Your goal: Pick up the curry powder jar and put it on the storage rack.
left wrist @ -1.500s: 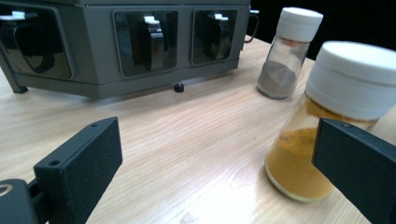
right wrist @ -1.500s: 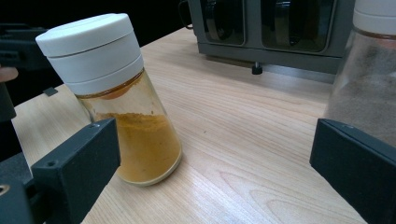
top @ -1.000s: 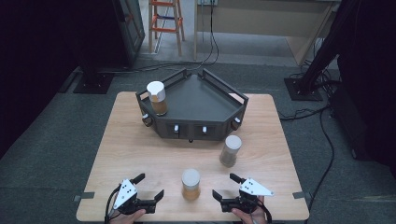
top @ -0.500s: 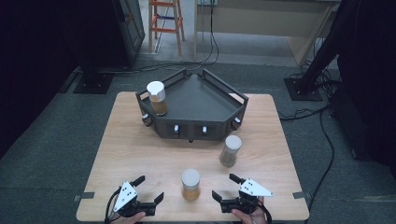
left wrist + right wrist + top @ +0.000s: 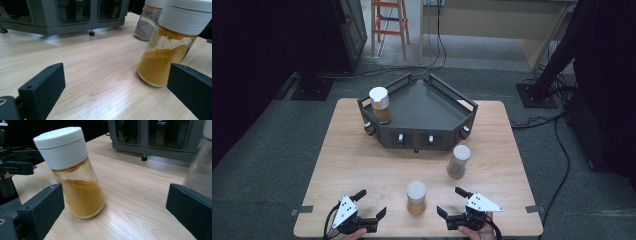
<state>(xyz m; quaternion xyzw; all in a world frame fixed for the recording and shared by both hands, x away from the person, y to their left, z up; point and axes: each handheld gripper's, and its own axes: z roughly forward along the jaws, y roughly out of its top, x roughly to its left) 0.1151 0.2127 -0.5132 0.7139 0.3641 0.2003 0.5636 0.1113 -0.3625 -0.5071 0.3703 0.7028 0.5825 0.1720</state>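
Note:
A spice jar of orange-yellow powder with a white lid [image 5: 416,197] [image 5: 170,47] [image 5: 76,175] stands upright near the table's front edge, between my two grippers. My left gripper [image 5: 364,206] [image 5: 115,87] rests open to its left, jaws wide apart and empty. To the jar's right my right gripper [image 5: 451,202] [image 5: 115,207] is open and empty too. A second jar of grey powder [image 5: 458,161] [image 5: 147,21] stands farther back on the right. A third jar of brown powder [image 5: 380,105] sits on the dark angular rack [image 5: 432,107] at the back.
The light wooden table [image 5: 362,160] has bare space left of the middle. The dark rack has knobs and windows along its front face [image 5: 75,12]. Beyond the table are a dark stand base [image 5: 537,92], cables and an orange ladder [image 5: 387,25].

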